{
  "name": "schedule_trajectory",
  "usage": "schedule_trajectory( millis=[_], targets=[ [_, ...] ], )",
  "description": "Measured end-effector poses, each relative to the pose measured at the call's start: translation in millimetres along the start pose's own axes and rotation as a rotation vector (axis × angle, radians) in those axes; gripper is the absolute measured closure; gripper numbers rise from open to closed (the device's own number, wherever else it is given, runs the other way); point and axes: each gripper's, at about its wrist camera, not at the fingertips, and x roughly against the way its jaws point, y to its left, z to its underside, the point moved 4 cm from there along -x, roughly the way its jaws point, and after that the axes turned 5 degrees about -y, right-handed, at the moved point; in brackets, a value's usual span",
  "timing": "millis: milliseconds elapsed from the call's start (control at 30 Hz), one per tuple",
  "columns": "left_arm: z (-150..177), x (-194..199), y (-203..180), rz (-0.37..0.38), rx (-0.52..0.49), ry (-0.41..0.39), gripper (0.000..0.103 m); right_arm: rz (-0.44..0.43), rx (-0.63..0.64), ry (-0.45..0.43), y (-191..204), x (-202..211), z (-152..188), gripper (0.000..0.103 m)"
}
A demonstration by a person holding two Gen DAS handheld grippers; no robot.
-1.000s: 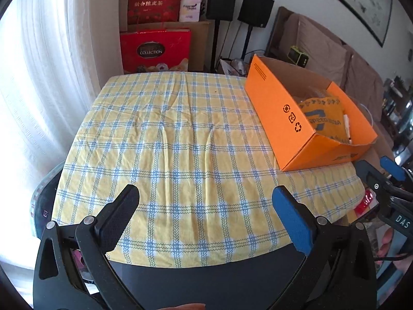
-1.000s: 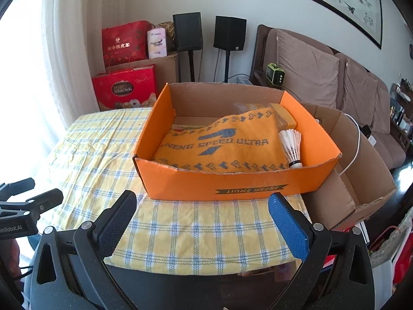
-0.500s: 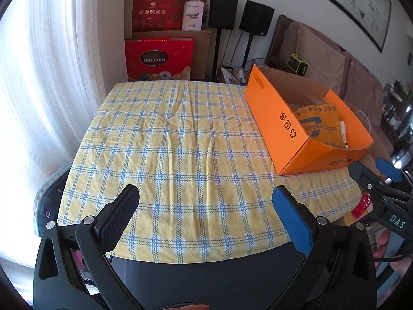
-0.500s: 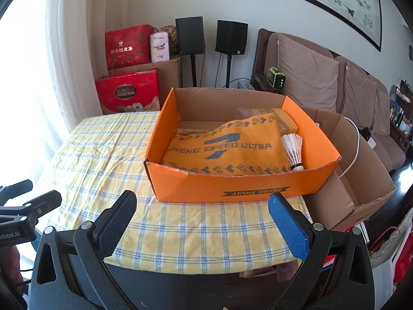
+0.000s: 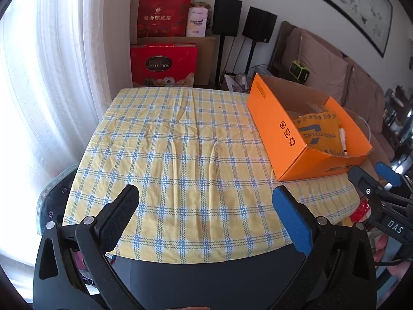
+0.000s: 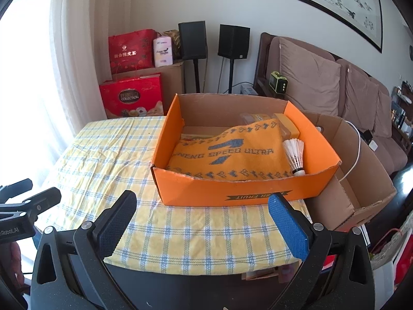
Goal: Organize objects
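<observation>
Both grippers have drawn back from the table since a second ago, so the open orange cardboard box [image 6: 240, 170] sits farther off. Left gripper [image 5: 206, 217] hangs over the yellow checked tablecloth [image 5: 180, 155], jaws spread wide, holding nothing. Right gripper [image 6: 204, 222] likewise gapes empty before the box, where an orange printed towel [image 6: 227, 152] and white shuttlecock [image 6: 295, 156] lie.

Left tool [image 5: 205, 213] at bottom of its own view, fingers spread wide with nothing between them, one pad black, the other blue. Right tool [image 6: 201, 217] likewise low in its frame, fingers wide apart and empty. Seen also at lower right edge of left view; left tool at lower left edge of right view.
</observation>
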Motion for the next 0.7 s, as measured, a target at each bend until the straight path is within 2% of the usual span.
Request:
schedule_trajectory(
  millis=[700],
  targets=[
    [-0.6, 1.8, -0.5, -0.014, 0.003, -0.008, 0.000, -0.014, -0.013, 0.002, -0.6, -0.3, 0.1, 0.000]
  ],
)
